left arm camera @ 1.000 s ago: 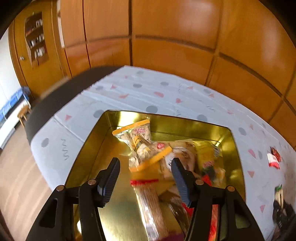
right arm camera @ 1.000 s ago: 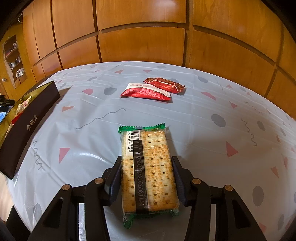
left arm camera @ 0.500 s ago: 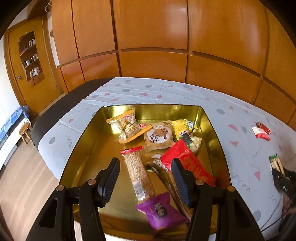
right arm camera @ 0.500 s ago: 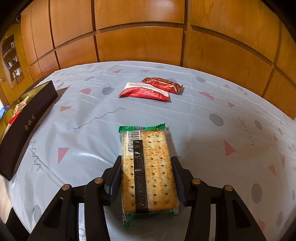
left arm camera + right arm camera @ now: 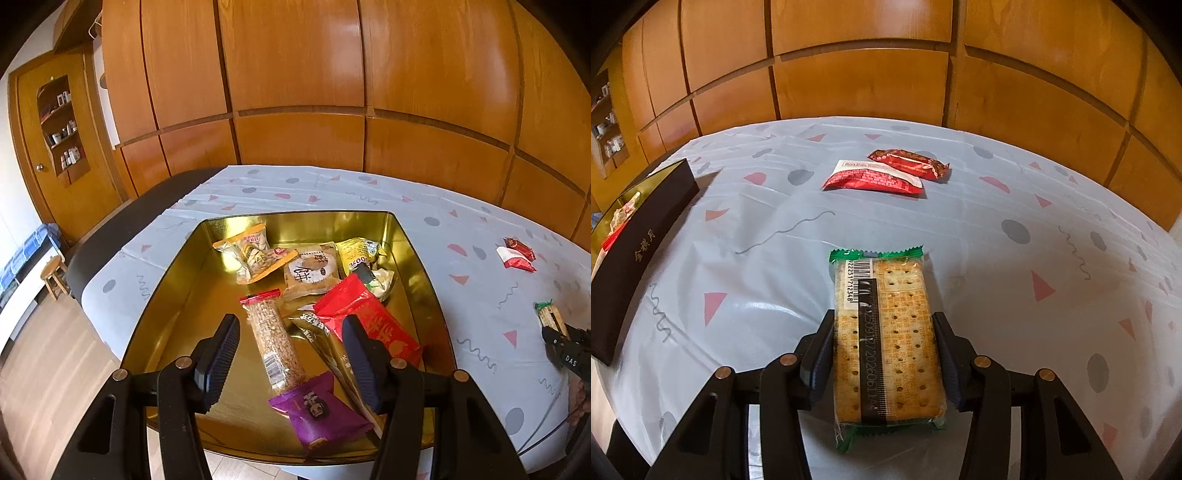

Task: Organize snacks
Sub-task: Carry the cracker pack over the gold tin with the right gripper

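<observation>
A gold tin [image 5: 173, 266] on the table holds several snack packs, among them a red pack [image 5: 365, 325], a grain bar [image 5: 273, 343] and a purple pack [image 5: 317, 410]. My left gripper [image 5: 290, 354] is open and empty above the tin's near end. My right gripper [image 5: 884, 354] is shut on a cracker pack [image 5: 886, 339] with green ends, held just above the tablecloth; that pack also shows in the left wrist view [image 5: 550, 319]. Two red packs, one red-and-white [image 5: 873, 179] and one dark red [image 5: 908, 164], lie farther back on the cloth.
The tin's dark outer wall [image 5: 639, 243] stands at the left of the right wrist view. The table [image 5: 1015, 206] has a pale patterned cloth. Wooden wall panels [image 5: 295, 92] rise behind it. A stool [image 5: 55, 275] stands on the floor to the left.
My left gripper has pulled back and up from the tin, so the whole tin and more packs now show. The right gripper still holds the cracker pack, almost still.
</observation>
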The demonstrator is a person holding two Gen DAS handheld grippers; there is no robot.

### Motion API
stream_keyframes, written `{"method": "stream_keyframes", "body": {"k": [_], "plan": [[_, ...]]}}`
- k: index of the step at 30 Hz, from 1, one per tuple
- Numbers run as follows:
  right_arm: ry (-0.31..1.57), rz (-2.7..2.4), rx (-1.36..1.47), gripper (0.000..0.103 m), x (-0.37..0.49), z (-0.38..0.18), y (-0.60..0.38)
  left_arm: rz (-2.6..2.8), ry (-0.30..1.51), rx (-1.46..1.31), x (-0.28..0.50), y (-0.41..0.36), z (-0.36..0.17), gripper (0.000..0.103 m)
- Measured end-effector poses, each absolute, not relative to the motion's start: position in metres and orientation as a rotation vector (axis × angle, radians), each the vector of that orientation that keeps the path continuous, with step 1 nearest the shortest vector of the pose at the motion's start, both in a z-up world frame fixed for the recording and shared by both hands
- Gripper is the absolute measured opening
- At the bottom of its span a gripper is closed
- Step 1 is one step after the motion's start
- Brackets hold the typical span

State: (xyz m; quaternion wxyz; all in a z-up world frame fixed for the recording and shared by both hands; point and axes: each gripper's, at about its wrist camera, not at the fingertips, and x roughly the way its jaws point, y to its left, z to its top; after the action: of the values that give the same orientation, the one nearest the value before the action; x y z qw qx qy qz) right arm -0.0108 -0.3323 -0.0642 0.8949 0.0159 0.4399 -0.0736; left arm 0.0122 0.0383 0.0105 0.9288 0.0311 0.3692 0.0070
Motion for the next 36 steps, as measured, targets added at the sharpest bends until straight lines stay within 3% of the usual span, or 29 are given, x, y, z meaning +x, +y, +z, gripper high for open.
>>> {"method": "stream_keyframes", "body": {"k": [10, 24, 36], "plan": [[1.007, -0.091, 0.131, 0.048, 0.002, -0.041, -0.318, 0.101, 0.729, 0.036, 0.019, 0.064, 0.016, 0.058], [0.931, 0.337, -0.003, 0.048, 0.055, 0.03, -0.149, 0.204, 0.669, 0.035, 0.019, 0.087, 0.027, 0.058], [1.012, 0.446, -0.098, 0.048, 0.086, 0.003, -0.057, 0.251, 0.67, 0.02, 0.022, 0.101, 0.024, 0.058]]}}
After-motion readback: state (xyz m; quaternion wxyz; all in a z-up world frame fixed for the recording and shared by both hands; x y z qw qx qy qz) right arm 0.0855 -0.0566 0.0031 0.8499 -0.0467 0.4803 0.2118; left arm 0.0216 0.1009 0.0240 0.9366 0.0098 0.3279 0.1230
